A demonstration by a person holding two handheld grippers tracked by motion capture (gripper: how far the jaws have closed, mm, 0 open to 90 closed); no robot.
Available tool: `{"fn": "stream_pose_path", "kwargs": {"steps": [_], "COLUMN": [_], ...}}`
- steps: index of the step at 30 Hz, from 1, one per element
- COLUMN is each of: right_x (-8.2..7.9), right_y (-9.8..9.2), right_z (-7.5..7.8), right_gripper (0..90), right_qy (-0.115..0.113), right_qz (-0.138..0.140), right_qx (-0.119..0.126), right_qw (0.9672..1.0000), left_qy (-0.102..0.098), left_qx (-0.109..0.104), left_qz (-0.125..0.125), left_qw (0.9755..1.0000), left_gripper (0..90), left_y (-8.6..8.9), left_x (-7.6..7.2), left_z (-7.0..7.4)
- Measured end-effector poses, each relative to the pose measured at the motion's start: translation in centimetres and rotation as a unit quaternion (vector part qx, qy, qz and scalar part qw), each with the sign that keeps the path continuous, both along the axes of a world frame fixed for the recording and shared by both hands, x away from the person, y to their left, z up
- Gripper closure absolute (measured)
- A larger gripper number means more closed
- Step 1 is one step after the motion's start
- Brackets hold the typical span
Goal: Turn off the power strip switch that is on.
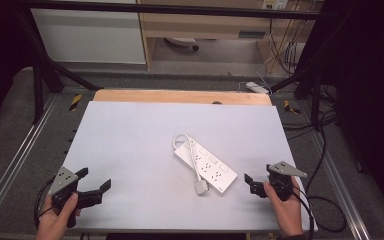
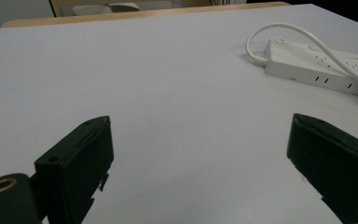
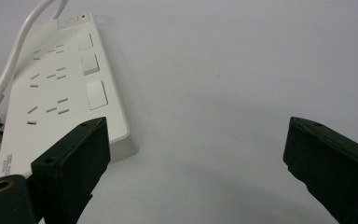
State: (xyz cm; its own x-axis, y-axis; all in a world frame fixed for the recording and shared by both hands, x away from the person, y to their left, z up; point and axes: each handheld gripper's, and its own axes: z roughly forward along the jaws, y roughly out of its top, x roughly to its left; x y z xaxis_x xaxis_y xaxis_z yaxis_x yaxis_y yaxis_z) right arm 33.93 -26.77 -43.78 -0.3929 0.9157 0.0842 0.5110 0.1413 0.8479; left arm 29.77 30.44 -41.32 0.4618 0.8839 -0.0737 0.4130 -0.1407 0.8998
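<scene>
Fingers on my left gripper (image 1: 96,181) and right gripper (image 1: 258,179) are spread wide, holding nothing; a white power strip (image 1: 206,165) lies on the table (image 1: 130,140) between them.

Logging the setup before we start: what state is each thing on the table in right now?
Power strip: lying flat on the white table, sockets up, nothing plugged into it.
Cord: looped, running along the strip's top.
Plug: unplugged, lying beside the strip.
Left tool: open, holding nothing.
Right tool: open, holding nothing, close to the strip's end.
</scene>
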Motion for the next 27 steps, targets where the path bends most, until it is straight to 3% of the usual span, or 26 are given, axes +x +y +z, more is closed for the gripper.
{"fn": "stream_pose_path", "kwargs": {"steps": [11, 16, 27], "right_x": [0.0, -0.1, -0.1], "right_y": [0.2, 0.5, 1.1], "right_z": [0.3, 0.5, 1.3], "right_gripper": [6.5, 6.2, 5.6], "right_qy": [-0.005, -0.015, -0.011], "right_qz": [0.008, 0.008, 0.029], "right_qx": [0.011, -0.003, 0.004], "right_qw": [0.9999, 0.9998, 0.9995], "left_qy": [0.007, 0.009, 0.011], "left_qx": [-0.002, -0.001, 0.002], "left_qz": [-0.006, -0.008, -0.01], "left_qw": [1.0, 0.9999, 0.9999], "left_gripper": [6.9, 7.1, 7.2], "left_y": [-0.1, -0.1, -0.2], "left_x": [0.1, 0.1, 0.1], "left_z": [-0.1, -0.1, -0.2]}}
